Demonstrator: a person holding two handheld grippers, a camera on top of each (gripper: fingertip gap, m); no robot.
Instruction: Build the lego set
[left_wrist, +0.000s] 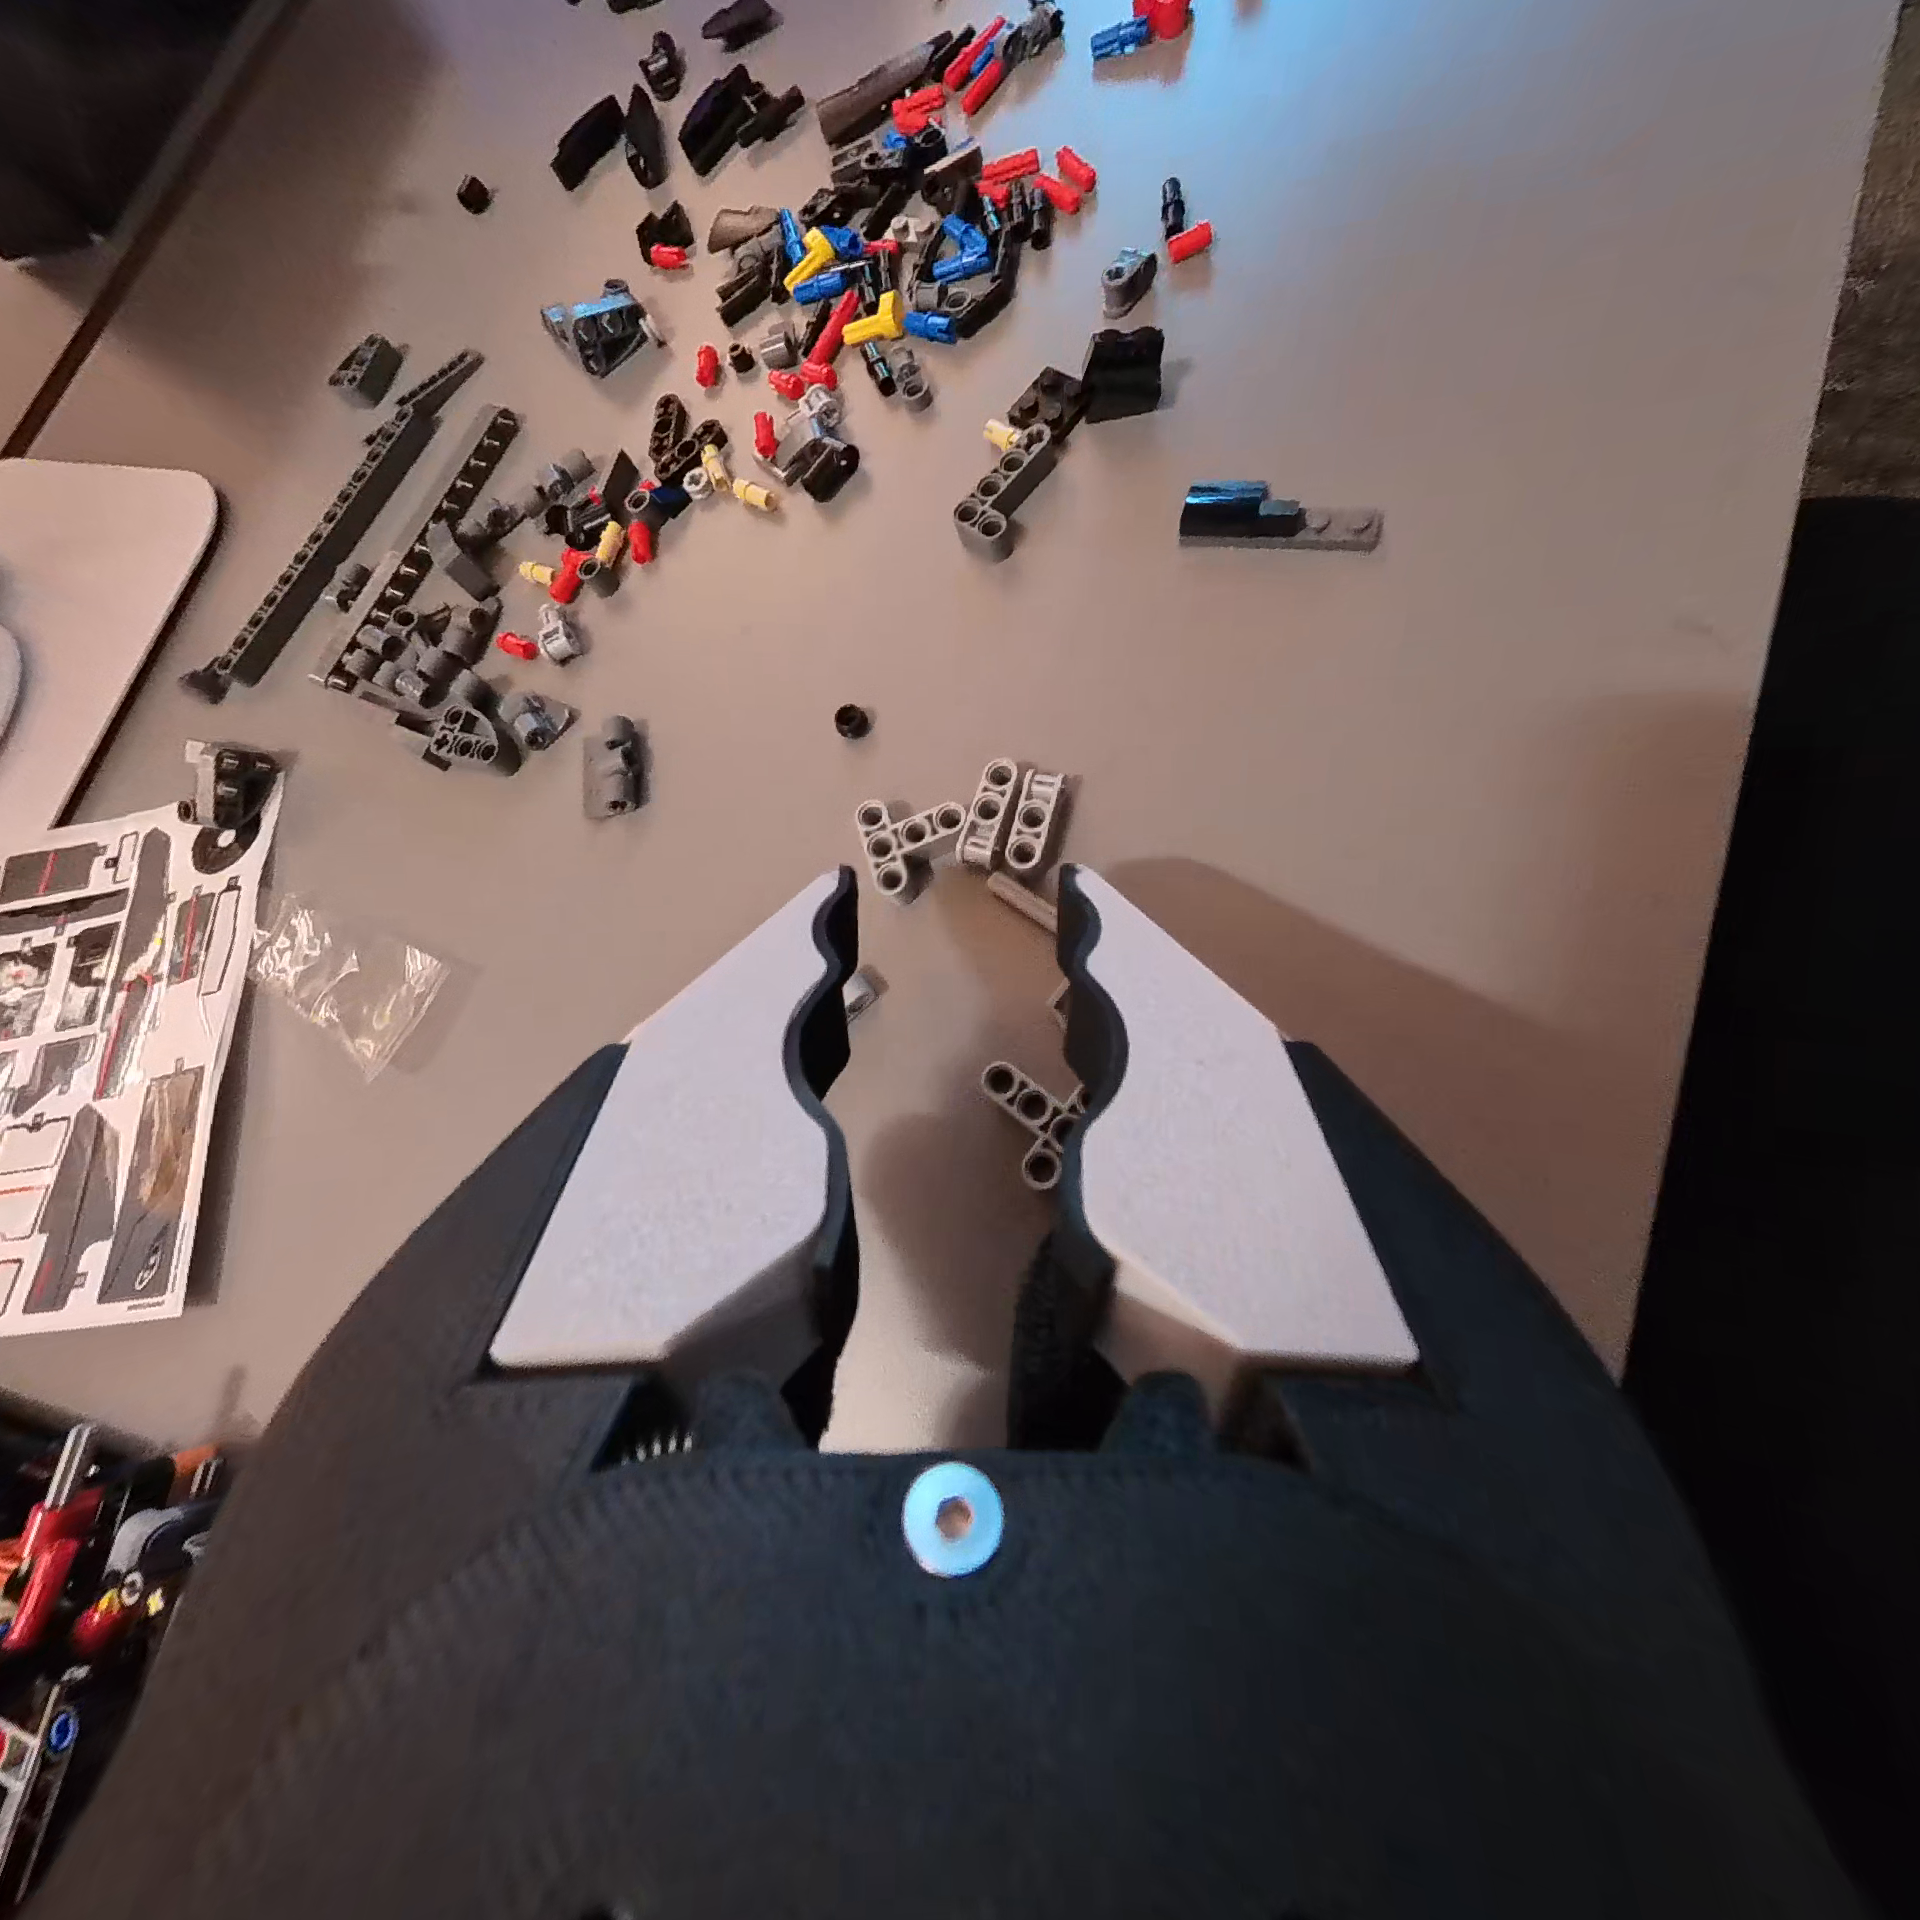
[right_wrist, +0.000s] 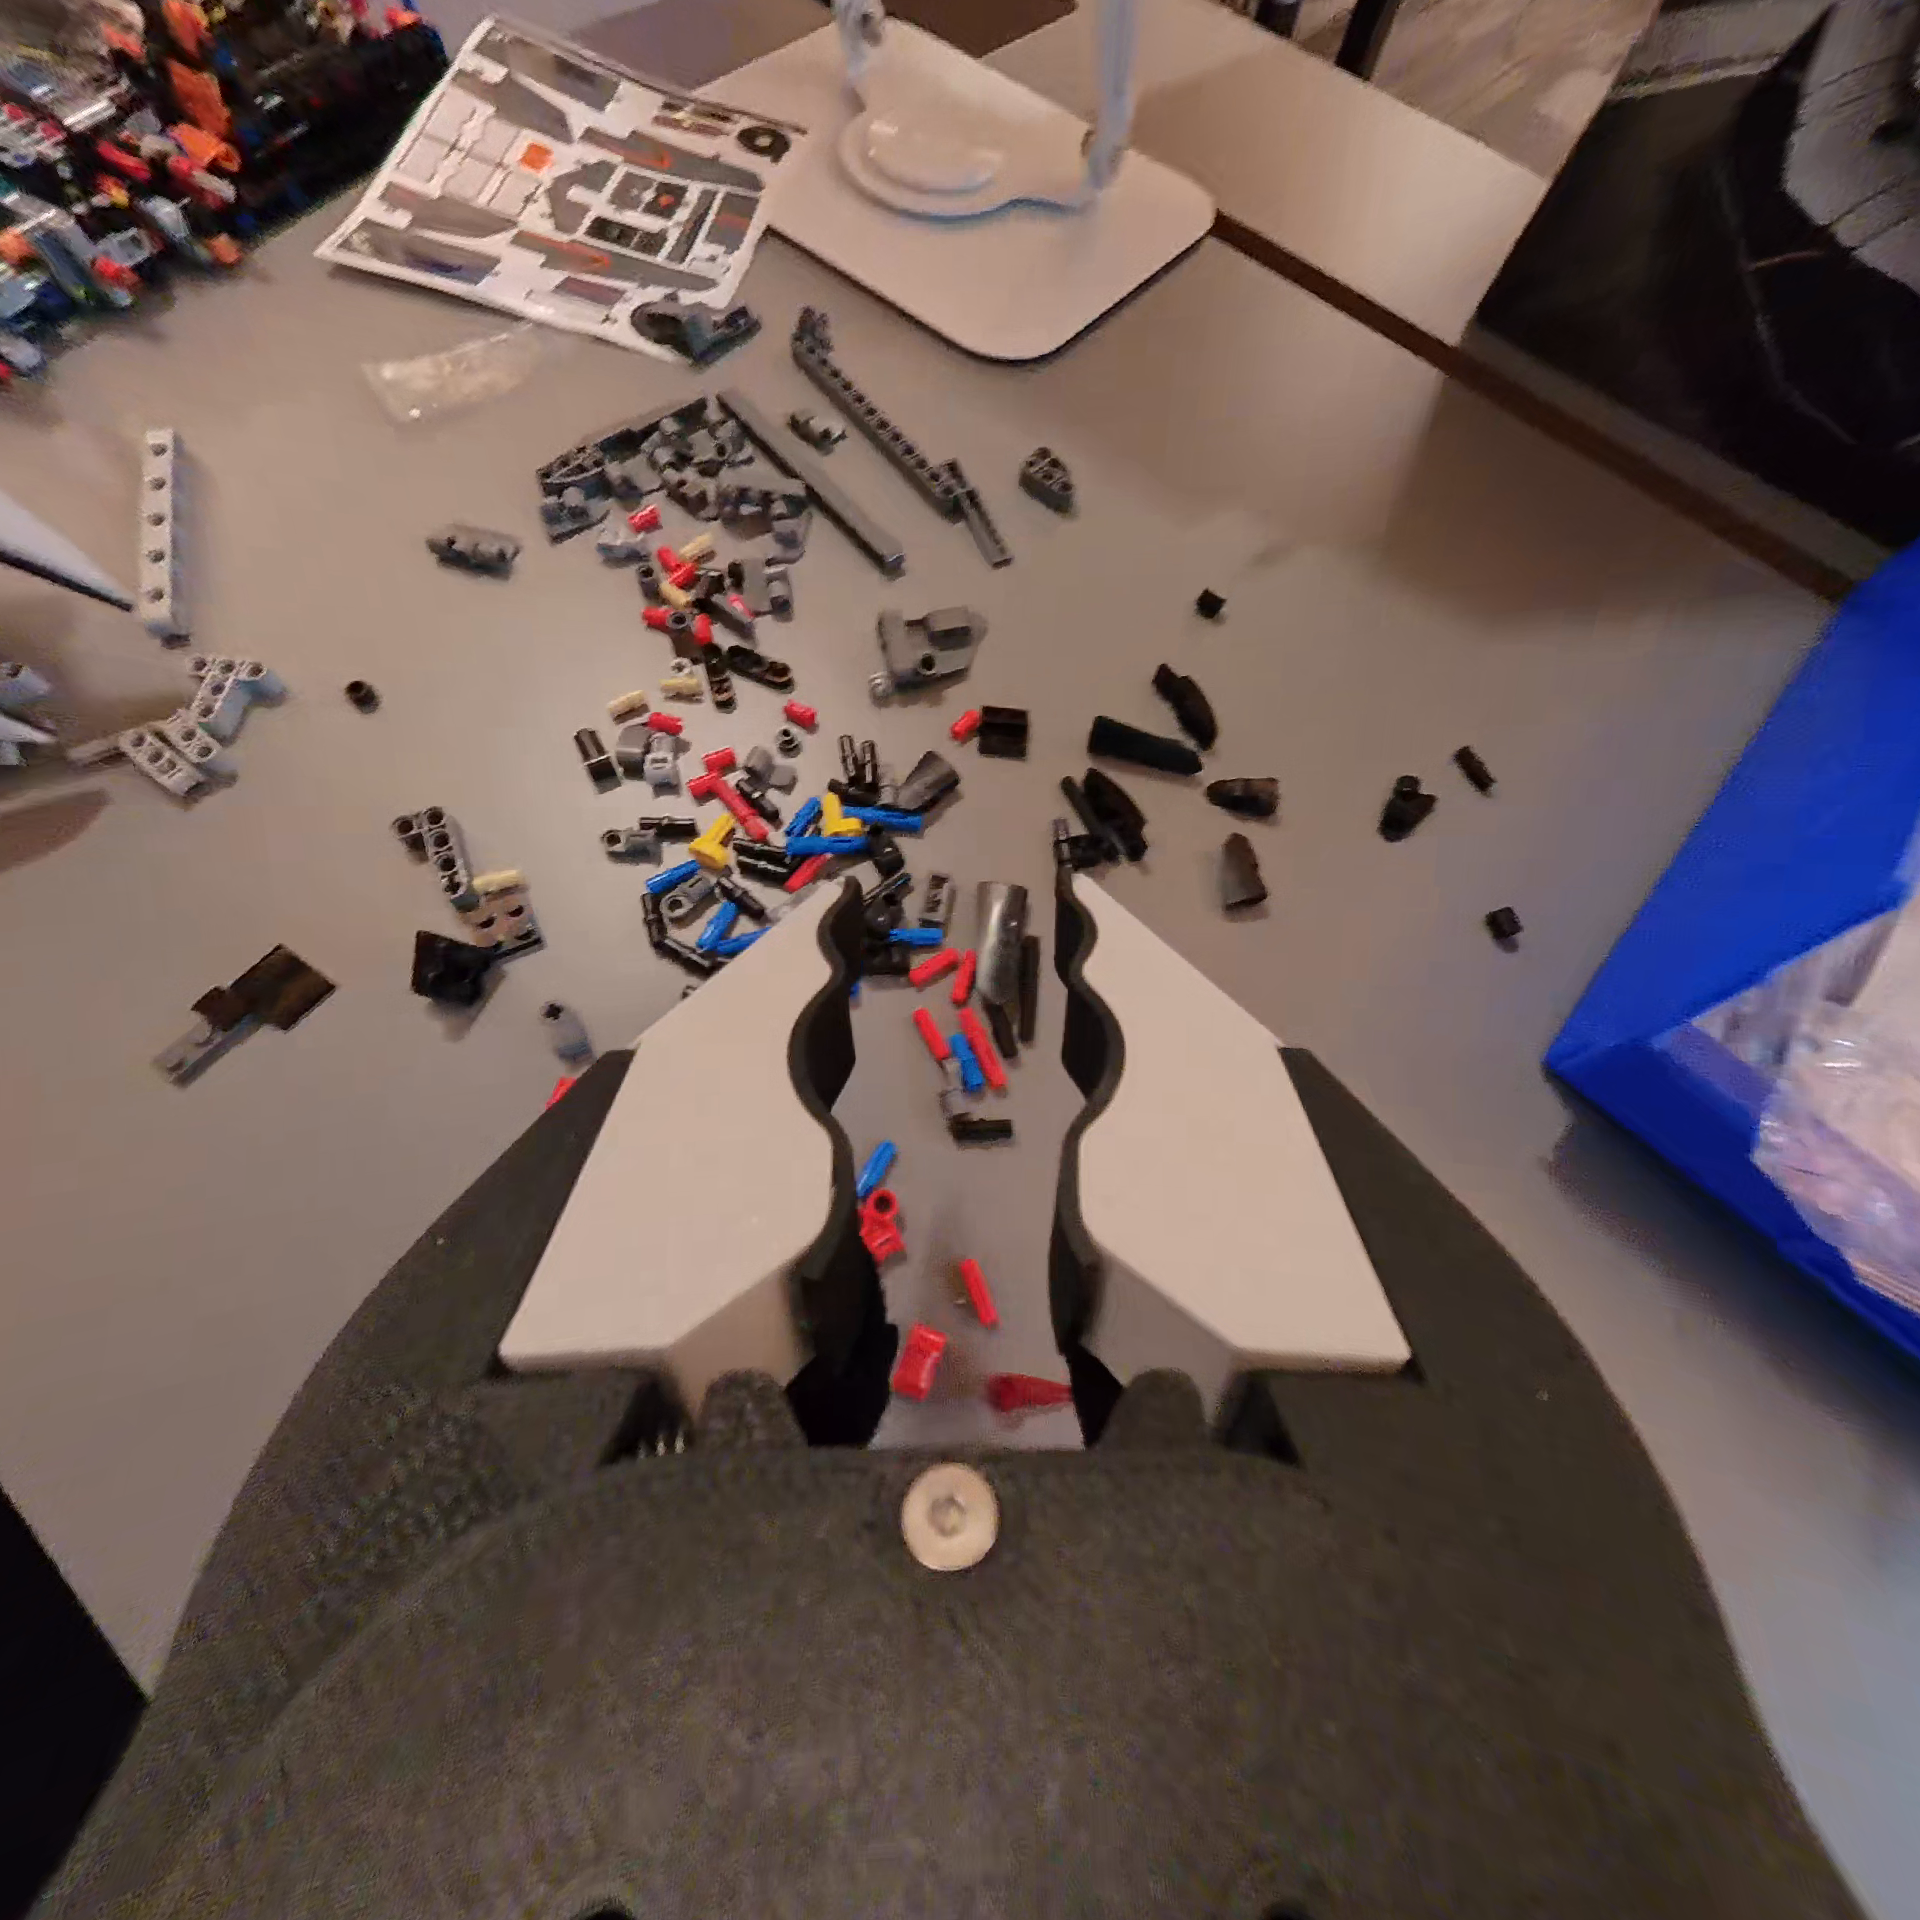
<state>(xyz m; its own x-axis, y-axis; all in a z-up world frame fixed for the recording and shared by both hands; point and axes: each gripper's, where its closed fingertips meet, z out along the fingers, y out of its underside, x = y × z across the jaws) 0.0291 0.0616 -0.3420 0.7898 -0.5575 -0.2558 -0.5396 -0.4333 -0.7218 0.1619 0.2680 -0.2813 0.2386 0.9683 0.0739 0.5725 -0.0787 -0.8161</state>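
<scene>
Loose lego pieces lie scattered over a grey table (left_wrist: 1403, 727). My left gripper (left_wrist: 961, 883) is open and empty above the table. Light grey beams (left_wrist: 961, 826) lie just past its tips and another grey beam (left_wrist: 1034, 1117) lies between its fingers. My right gripper (right_wrist: 956, 894) is open and empty above a spread of red pins (right_wrist: 971, 1039) and blue pins (right_wrist: 878, 1164), black parts and a yellow piece (right_wrist: 715, 840). Long dark grey beams (left_wrist: 312, 561) lie at the left in the left wrist view; they also show in the right wrist view (right_wrist: 894, 457).
A sticker sheet (left_wrist: 94, 1060) and a small clear bag (left_wrist: 348, 977) lie at the left. A partly built model (right_wrist: 135, 135) stands far left. A white lamp base (right_wrist: 997, 197) sits at the back. A blue box with plastic bags (right_wrist: 1787, 987) stands at the right. Measured from the fingertips, the yellow piece (right_wrist: 715, 840) is 10 centimetres or so from the right gripper and 15 centimetres from the left. It is also in sight in the left wrist view (left_wrist: 876, 316).
</scene>
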